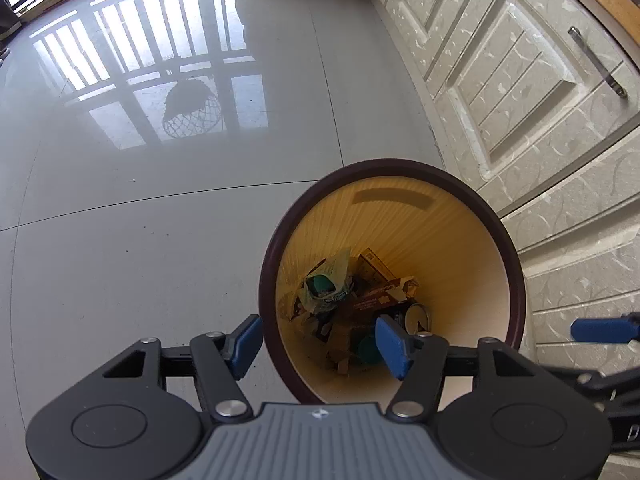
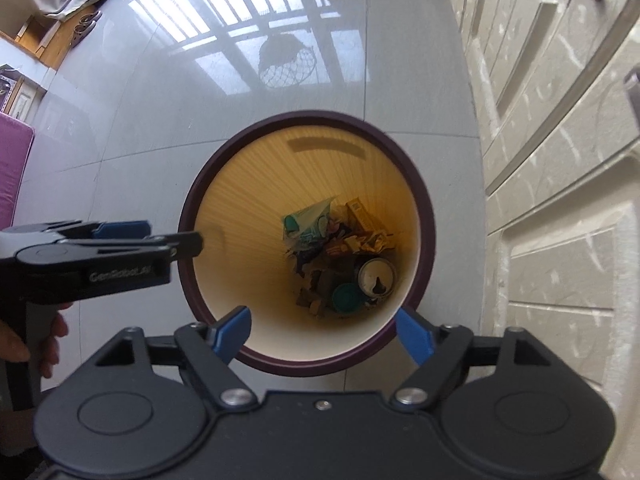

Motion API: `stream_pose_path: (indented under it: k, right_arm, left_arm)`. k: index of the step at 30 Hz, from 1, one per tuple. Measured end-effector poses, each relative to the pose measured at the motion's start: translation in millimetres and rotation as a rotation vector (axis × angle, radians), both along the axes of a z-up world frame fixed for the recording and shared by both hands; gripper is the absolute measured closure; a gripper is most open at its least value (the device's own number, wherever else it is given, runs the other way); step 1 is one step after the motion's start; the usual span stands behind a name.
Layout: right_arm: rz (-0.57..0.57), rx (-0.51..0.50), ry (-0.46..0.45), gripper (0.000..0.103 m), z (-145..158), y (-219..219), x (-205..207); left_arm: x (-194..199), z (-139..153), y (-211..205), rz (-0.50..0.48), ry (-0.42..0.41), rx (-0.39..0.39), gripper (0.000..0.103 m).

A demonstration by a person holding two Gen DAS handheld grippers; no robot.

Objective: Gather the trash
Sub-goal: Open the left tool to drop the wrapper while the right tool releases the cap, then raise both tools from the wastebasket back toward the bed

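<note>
A round trash bin with a dark maroon rim (image 1: 400, 166) (image 2: 308, 117) and pale yellow inner wall stands on the grey tiled floor. At its bottom lie a crumpled plastic bag (image 1: 328, 280) (image 2: 308, 220), a cardboard box (image 1: 376, 268), a dented can (image 2: 376, 276) and a green lid (image 2: 346, 296). My left gripper (image 1: 320, 346) hangs open above the bin's near-left rim, nothing between its blue pads. My right gripper (image 2: 324, 336) is open wide over the bin's near edge, also empty. From the right wrist view the left gripper's blue pad (image 2: 122, 229) shows side-on, held by a hand (image 2: 24, 340).
Cream patterned cabinet doors (image 1: 520, 80) (image 2: 560, 160) with metal handles (image 1: 598, 62) run close along the bin's right side. Glossy floor tiles (image 1: 160, 240) stretch to the left and beyond. A purple mat (image 2: 12, 168) and shoes (image 2: 86, 24) lie far left.
</note>
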State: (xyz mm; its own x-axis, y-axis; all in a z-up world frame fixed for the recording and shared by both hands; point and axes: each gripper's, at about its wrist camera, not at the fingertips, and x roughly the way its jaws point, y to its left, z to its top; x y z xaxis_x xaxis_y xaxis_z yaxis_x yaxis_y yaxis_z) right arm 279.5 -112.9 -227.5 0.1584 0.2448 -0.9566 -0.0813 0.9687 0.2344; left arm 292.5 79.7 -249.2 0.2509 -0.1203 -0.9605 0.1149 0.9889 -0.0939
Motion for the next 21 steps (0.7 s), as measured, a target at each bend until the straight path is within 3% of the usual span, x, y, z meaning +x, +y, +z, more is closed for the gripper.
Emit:
stream_pose_path:
  k: [11, 21]
  right_arm:
    - [-0.007, -0.052, -0.072, 0.002, 25.4, -4.4, -15.1]
    - [-0.036, -0.034, -0.140, 0.000, 55.7, -13.4, -33.3]
  left_arm:
    - [-19.4, 32.8, 9.0, 0.032, -0.017, 0.033, 0.019]
    - [-47.8, 64.7, 18.4, 0.074, -0.057, 0.050, 0.004]
